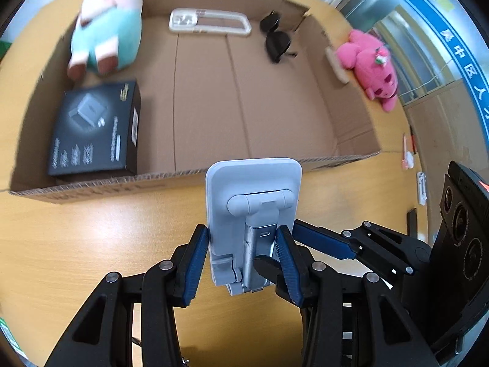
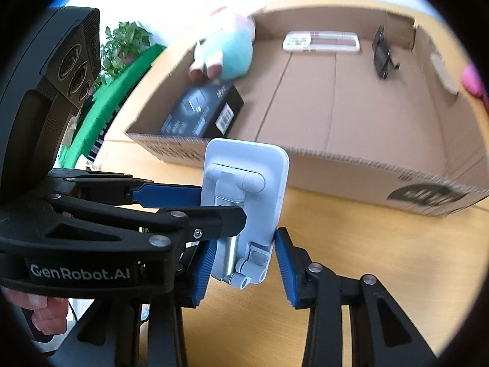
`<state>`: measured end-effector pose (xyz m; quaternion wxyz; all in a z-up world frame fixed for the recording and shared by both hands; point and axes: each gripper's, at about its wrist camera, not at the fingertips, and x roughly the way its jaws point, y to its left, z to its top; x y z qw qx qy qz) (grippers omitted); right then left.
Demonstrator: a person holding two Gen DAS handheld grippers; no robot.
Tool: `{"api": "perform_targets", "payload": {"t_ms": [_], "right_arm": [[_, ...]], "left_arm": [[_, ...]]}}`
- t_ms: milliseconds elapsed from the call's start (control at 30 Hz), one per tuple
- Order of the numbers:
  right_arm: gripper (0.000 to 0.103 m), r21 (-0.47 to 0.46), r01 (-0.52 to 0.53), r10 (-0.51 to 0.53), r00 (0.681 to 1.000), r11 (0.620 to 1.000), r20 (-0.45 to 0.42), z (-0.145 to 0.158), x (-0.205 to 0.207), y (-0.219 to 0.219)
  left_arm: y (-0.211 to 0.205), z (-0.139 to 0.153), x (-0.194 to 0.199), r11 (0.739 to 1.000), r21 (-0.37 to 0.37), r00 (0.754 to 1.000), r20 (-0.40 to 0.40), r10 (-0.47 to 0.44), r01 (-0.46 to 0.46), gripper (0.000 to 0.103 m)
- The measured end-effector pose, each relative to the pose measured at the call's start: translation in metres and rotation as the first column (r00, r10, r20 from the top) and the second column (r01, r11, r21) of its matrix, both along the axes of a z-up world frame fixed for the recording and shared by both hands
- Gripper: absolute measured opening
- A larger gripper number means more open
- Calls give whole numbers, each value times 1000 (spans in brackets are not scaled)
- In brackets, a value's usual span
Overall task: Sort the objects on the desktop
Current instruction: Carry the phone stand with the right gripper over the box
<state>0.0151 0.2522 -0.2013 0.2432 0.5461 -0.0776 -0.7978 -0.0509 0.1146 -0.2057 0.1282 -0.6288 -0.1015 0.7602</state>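
A white folding phone stand [image 1: 250, 214] is held upright above the wooden desk, just in front of an open cardboard box [image 1: 214, 116]. My left gripper [image 1: 241, 244] is shut on the stand's lower part. My right gripper [image 2: 244, 253] also closes around the stand [image 2: 244, 195] from the other side, its pads touching or nearly touching the edges. The right gripper's fingers [image 1: 324, 241] show in the left wrist view, crossing in from the right. The left gripper's fingers [image 2: 171, 195] show in the right wrist view.
Inside the box lie a black product box [image 1: 94, 128], a teal and pink plush [image 1: 107, 30], a clear plastic case [image 1: 207, 21] and black sunglasses [image 1: 275, 36]. A pink plush [image 1: 369, 67] leans at the box's right wall. Small items [image 1: 421, 183] lie on the desk at right.
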Motion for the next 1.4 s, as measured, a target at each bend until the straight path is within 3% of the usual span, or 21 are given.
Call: {"api": "perform_targets", "payload": {"t_ms": [400, 733, 1033, 1400], "right_arm": [[38, -37, 36, -41, 990, 999, -137, 66, -37, 11], [38, -28, 22, -28, 977, 999, -210, 94, -97, 4], [38, -34, 23, -28, 988, 999, -149, 70, -171, -13], [38, -17, 31, -30, 998, 999, 58, -20, -247, -10]], "left_arm": [[-1, 79, -22, 1000, 6, 986, -165, 12, -11, 48], [-22, 104, -78, 998, 24, 968, -245, 59, -55, 48], [-44, 74, -143, 997, 18, 975, -212, 72, -69, 48], [-43, -19, -216, 994, 43, 994, -29, 101, -100, 48]]}}
